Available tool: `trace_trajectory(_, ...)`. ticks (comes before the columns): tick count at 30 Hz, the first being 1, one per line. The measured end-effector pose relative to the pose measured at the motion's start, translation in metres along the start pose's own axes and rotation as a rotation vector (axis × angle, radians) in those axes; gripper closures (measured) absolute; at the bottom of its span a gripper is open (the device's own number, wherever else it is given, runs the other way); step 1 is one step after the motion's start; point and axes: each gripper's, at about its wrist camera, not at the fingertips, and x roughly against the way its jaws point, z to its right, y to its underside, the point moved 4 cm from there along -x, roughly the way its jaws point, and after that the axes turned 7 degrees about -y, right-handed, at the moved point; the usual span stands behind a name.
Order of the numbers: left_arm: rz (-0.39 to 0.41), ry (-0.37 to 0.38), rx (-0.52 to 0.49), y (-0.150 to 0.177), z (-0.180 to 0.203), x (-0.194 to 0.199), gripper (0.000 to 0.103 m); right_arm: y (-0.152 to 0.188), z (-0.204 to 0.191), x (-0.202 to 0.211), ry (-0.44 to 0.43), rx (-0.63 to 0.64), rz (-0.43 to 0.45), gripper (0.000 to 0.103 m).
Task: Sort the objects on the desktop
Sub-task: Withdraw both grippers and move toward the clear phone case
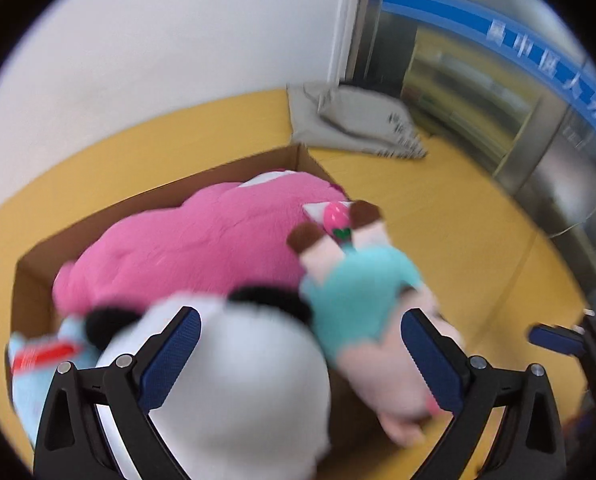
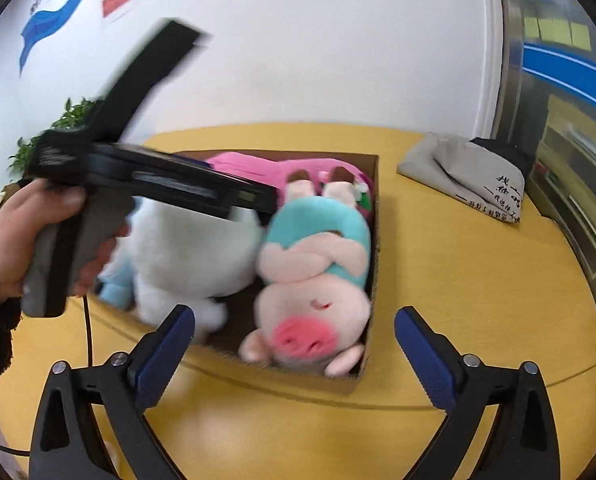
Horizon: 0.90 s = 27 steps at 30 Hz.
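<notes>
A cardboard box [image 2: 372, 280] on the yellow table [image 2: 458, 280] holds a big pink plush [image 1: 201, 248], a white panda plush [image 1: 233, 380], a pig plush in a teal shirt [image 2: 318, 280] lying head toward me, and a light blue toy [image 1: 33, 376]. My left gripper [image 1: 300, 344] is open, hovering just above the panda and the pig [image 1: 362, 308], gripping nothing. The left gripper body [image 2: 157, 180] shows in the right wrist view, held by a hand over the box. My right gripper [image 2: 293, 344] is open and empty, in front of the box's near wall.
A folded grey cloth bag [image 2: 470, 176] lies on the table at the back right, by the wall and a glass door. A green plant [image 2: 69, 120] stands behind on the left. A cable [image 2: 87, 336] runs down from the left gripper.
</notes>
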Motion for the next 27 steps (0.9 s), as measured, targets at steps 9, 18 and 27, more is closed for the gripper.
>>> trace_trajectory(9,0.066,-0.072,0.122,0.136,-0.032,0.125,0.002,0.027,-0.075,0.036,-0.013,0.027,0.025,0.001)
trace_trajectory(18,0.094,-0.197,0.257,0.234,-0.05,0.182,0.002,0.06,-0.113,0.065,0.078,-0.031,0.096,0.001)
trace_trajectory(27,0.147,-0.315,0.229,0.257,-0.028,0.203,0.002,0.085,-0.135,0.086,0.08,0.007,0.089,0.0)
